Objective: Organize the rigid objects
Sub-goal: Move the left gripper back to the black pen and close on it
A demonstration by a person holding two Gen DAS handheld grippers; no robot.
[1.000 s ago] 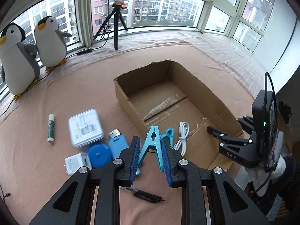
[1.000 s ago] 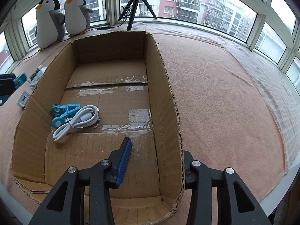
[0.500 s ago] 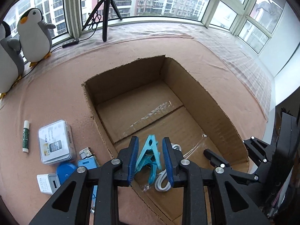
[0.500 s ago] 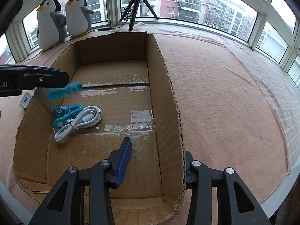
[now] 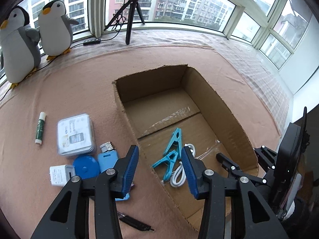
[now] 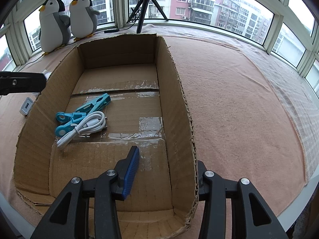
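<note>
An open cardboard box [image 5: 219, 107] [image 6: 179, 91] lies on the pink cloth. Inside it are two blue clothespins [image 5: 174, 139] [image 6: 93, 103], [image 5: 167, 162] [image 6: 65, 123], and a white cable [image 5: 180, 174] [image 6: 83, 128]. My left gripper [image 5: 159, 163] is open and empty above the box's left wall. My right gripper [image 6: 165, 171] is open, its jaws either side of the box's right wall near the front corner. Left of the box lie a white case [image 5: 74, 134], a glue stick [image 5: 40, 127], a blue disc [image 5: 86, 168], a blue lighter-like item [image 5: 107, 156] and a white charger [image 5: 59, 174] [image 6: 26, 106].
Two plush penguins [image 5: 31, 37] [image 6: 65, 22] and a tripod [image 5: 131, 18] [image 6: 145, 8] stand at the window. A black pen [image 5: 137, 224] lies near the front edge. The other gripper's body [image 5: 279, 169] is at the right.
My left gripper carried a blue clothespin over the box, opened and let it go; the clothespin now lies in the box beside the other one. The right gripper has not moved.
</note>
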